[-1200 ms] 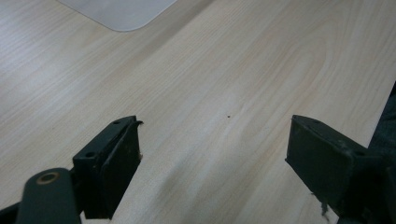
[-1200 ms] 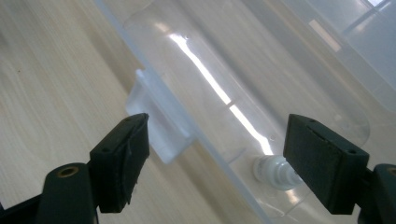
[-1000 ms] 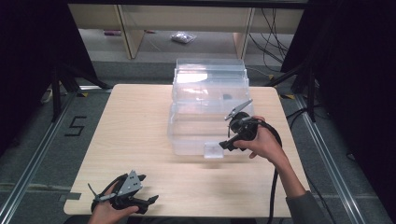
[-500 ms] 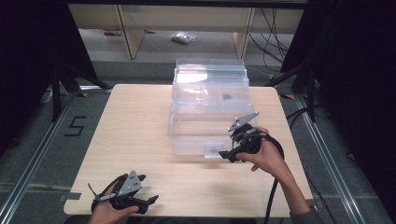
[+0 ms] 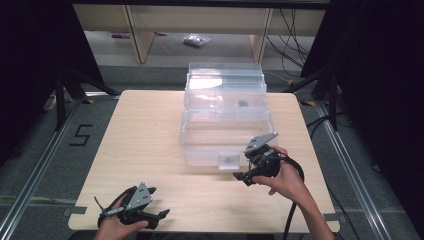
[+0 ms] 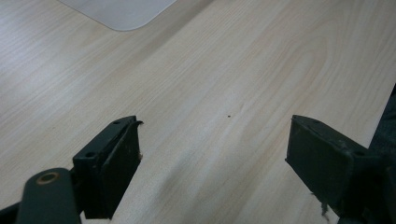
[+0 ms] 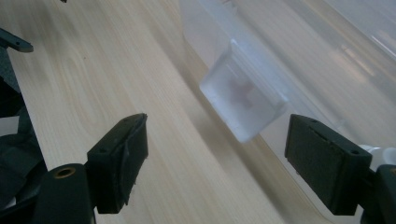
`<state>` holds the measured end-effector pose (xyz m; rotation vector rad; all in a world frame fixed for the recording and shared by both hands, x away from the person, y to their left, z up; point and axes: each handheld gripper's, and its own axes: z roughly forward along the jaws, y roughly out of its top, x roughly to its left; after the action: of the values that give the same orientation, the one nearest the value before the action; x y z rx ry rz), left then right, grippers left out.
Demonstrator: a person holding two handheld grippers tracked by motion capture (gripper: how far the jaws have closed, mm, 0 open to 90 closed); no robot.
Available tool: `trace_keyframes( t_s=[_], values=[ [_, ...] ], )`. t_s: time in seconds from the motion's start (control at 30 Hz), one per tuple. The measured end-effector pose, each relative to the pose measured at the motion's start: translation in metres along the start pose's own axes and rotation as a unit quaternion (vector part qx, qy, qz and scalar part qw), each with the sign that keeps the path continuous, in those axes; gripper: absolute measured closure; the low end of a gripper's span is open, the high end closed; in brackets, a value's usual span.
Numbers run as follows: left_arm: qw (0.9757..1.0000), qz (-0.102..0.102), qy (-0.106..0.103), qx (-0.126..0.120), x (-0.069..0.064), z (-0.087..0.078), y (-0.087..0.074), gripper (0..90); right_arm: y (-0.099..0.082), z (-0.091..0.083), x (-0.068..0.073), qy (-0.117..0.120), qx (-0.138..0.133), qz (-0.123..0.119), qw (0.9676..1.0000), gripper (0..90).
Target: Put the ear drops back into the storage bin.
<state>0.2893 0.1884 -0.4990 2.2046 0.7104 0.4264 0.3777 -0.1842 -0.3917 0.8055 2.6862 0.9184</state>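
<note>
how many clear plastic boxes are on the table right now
1. A single clear plastic box stands at the far middle of the table, its lid open. Its front latch faces the right gripper. Nothing else clear stands there.

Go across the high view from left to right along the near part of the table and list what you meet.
Left gripper in the person's left hand → bare tabletop → latch tab on the clear plastic box → right gripper → right hand.
</note>
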Motion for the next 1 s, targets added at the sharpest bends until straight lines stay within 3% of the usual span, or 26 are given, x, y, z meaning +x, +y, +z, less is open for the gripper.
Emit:
trace_keyframes(
  t_s=[0.33, 0.4, 0.47, 0.5, 0.53, 0.63, 0.67, 0.77, 0.87, 0.9, 1.0],
  values=[
    [1.0, -0.001, -0.001, -0.003, 0.0, -0.001, 0.0, 17.0, -0.009, 0.003, 0.005, -0.002, -0.002, 0.002, 1.0, 22.2],
    [1.0, -0.003, -0.001, -0.006, 0.0, 0.0, 0.0, 17.0, -0.01, 0.005, 0.004, 0.001, 0.001, -0.013, 0.9999, 22.2],
    [1.0, -0.004, -0.001, -0.006, -0.001, 0.0, 0.0, 17.0, -0.012, 0.004, 0.007, 0.001, 0.006, 0.004, 1.0, 22.2],
    [1.0, -0.004, -0.001, -0.007, -0.001, 0.0, 0.0, 17.0, -0.012, 0.007, 0.006, 0.003, -0.003, -0.011, 0.9999, 22.2],
    [1.0, -0.004, -0.001, -0.007, -0.001, 0.0, 0.0, 17.0, -0.013, 0.006, 0.008, -0.002, 0.005, 0.005, 1.0, 22.2],
    [1.0, -0.004, -0.001, -0.007, -0.001, 0.0, 0.0, 17.0, -0.015, 0.008, 0.01, 0.0, 0.004, 0.007, 1.0, 22.1],
    [1.0, -0.003, -0.001, -0.007, -0.001, 0.0, 0.0, 17.0, -0.016, 0.009, 0.008, -0.002, 0.001, -0.01, 0.9999, 22.1],
    [1.0, -0.001, 0.0, -0.005, 0.0, 0.0, 0.0, 17.0, -0.019, 0.011, 0.01, 0.005, 0.008, 0.002, 1.0, 22.0],
    [1.0, -0.003, -0.001, -0.006, -0.001, 0.0, 0.0, 17.0, -0.022, 0.013, 0.01, 0.001, 0.004, -0.008, 1.0, 22.0],
    [1.0, -0.003, -0.001, -0.006, -0.001, 0.0, 0.0, 17.0, -0.023, 0.013, 0.013, -0.001, 0.002, 0.011, 0.9999, 22.0],
    [1.0, 0.0, -0.001, -0.003, 0.0, 0.0, 0.0, 17.0, -0.026, 0.016, 0.011, -0.001, -0.002, 0.002, 1.0, 22.0]
  ],
)
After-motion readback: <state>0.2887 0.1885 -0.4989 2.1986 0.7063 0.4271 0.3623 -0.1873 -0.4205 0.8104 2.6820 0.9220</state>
